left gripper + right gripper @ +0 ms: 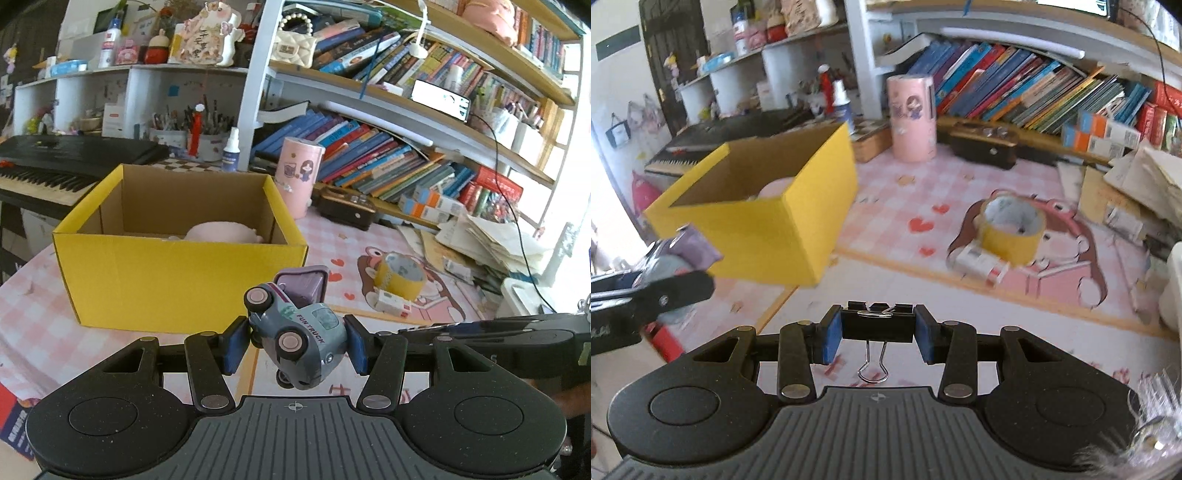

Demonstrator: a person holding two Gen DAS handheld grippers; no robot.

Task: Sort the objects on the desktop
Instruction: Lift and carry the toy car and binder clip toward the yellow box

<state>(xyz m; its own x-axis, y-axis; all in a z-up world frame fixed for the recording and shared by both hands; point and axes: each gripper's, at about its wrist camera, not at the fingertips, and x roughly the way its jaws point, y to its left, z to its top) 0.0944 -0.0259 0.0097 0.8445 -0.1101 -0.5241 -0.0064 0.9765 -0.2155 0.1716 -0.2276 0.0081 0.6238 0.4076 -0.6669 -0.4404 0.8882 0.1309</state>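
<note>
"FUN TRUCK" lettering on toy truck [301,334]

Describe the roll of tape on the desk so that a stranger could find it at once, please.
Start at the yellow box on the pink checked desk cover. To its right, on the cartoon print, stands the tape roll, open side up. It is the only yellow ring there, and a small white carton lies against its near side.
</note>
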